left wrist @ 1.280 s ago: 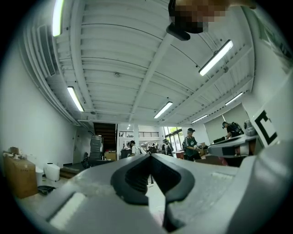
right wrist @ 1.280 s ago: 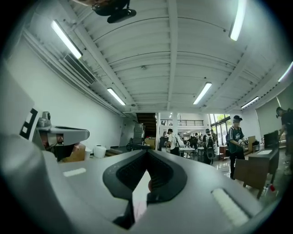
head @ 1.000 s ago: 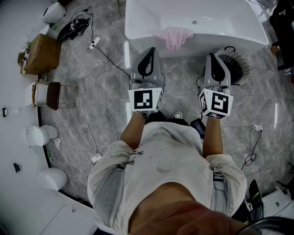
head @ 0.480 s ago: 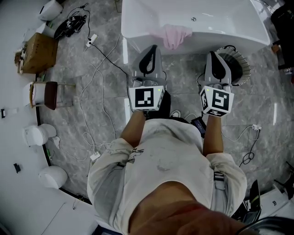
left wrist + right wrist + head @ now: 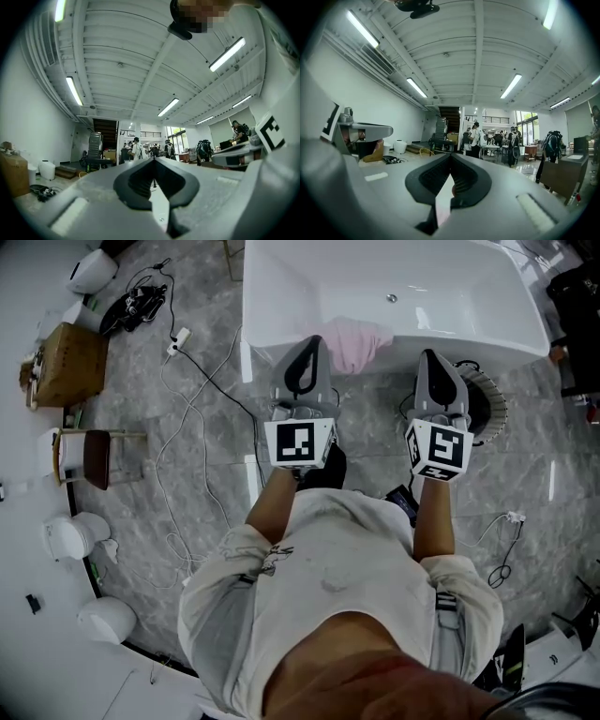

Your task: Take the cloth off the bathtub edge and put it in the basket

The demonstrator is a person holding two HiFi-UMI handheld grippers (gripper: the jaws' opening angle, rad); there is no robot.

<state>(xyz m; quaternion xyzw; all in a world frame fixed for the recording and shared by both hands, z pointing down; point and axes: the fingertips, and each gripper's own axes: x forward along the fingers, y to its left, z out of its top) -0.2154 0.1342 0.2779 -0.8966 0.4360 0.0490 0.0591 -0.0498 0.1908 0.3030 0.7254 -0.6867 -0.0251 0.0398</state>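
A pink cloth [image 5: 359,341] hangs over the near edge of the white bathtub [image 5: 478,341] at the top of the head view. My left gripper [image 5: 309,345] is shut and empty, and its tip lies just left of the cloth at the tub edge. My right gripper [image 5: 429,360] is shut and empty, right of the cloth. A round slatted basket [image 5: 494,407] stands on the floor by the tub, partly hidden behind the right gripper. The left gripper [image 5: 153,161] and the right gripper [image 5: 451,157] both point level across the room, and neither cloth nor basket shows in their views.
White cables [image 5: 192,418] trail over the grey marble floor at the left. A cardboard box [image 5: 61,362], a small brown seat [image 5: 94,457] and white containers [image 5: 66,535] line the left wall. A black cable [image 5: 506,563] lies at the right. Several people [image 5: 477,136] stand far across the hall.
The person has stepped toward the bathtub. Both grippers went forward with them and now reach the tub's near edge on either side of the cloth. Their jaws stay shut.
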